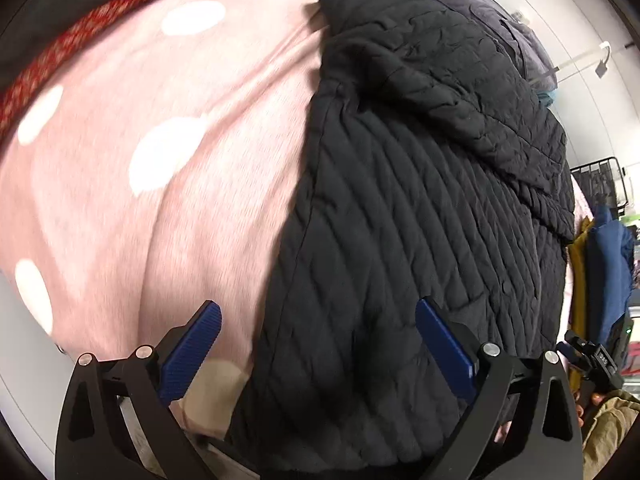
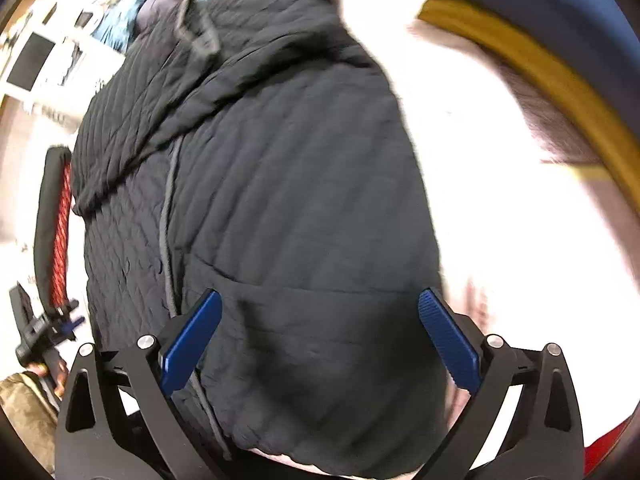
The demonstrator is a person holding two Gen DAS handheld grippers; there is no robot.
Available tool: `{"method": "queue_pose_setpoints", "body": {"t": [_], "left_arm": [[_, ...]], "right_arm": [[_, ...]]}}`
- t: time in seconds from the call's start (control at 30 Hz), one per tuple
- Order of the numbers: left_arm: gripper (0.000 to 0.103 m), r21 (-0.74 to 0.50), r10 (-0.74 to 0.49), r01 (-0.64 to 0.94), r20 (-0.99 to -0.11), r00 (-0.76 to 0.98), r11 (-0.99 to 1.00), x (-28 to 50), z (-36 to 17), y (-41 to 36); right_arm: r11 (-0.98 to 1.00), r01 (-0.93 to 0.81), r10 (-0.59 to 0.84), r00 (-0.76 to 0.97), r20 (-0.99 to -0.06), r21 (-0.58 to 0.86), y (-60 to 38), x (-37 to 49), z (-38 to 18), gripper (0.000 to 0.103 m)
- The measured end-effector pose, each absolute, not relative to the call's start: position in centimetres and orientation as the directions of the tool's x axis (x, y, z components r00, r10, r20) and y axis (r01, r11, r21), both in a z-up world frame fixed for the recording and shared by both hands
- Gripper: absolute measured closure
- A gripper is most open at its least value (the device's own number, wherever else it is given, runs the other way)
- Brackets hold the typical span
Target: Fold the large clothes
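Blue fingers [image 1: 212,336] of your left gripper [image 1: 318,344] and right gripper [image 2: 320,340] are spread wide, gripping nothing. Black quilted jacket [image 1: 400,200] lies on pink dotted blanket [image 1: 140,160], hem at 6 o'clock. Grasp both hem corners evenly, then fold toward 12.

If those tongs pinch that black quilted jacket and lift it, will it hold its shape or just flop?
Probably flop: the black quilted jacket already drapes in soft folds over the pink dotted blanket. Its thin quilting suggests it is light for its bulk. The smooth-looking fabric might slip from a shallow pinch.
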State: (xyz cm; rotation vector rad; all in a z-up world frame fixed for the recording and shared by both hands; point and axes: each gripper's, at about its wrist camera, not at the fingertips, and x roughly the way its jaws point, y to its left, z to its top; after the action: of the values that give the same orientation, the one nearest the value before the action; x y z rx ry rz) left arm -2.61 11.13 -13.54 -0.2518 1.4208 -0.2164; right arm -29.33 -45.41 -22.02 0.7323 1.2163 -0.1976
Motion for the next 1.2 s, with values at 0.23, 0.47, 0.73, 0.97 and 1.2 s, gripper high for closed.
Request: {"method": "queue_pose_setpoints", "body": {"t": [0.23,0.47,0.73,0.97,1.2], "left_arm": [[0.015,-0.341,-0.338,-0.004,-0.933,0.127,0.940,-3.6,-13.4,12.1],[0.015,-0.390,-0.390,0.015,-0.917,0.083,0.921,-3.8,-14.3,12.2],[0.015,-0.436,-0.436,-0.014,-0.900,-0.009,0.900,-6.5,-17.3,12.1],[0.015,-0.444,-0.442,0.042,-0.896,-0.039,0.895,-8.0,-17.8,11.0],[0.030,-0.423,-0.420,0.059,-0.906,-0.055,0.904,-7.2,-17.7,10.0]], "right_arm": [[0.663,0.557,0.285,0.430,-0.857,0.500,-48.5,-31.3,-21.1,0.034],[0.673,0.519,0.347,0.409,-0.844,0.527,-48.2,-31.1,-22.2,0.034],[0.663,0.491,0.456,0.333,-0.825,0.565,-46.2,-31.9,-24.5,0.034],[0.657,0.469,0.537,0.259,-0.803,0.590,-44.8,-35.1,-25.6,0.039],[0.619,0.498,0.537,0.295,-0.790,0.607,-45.1,-34.8,-26.0,0.039]]}}
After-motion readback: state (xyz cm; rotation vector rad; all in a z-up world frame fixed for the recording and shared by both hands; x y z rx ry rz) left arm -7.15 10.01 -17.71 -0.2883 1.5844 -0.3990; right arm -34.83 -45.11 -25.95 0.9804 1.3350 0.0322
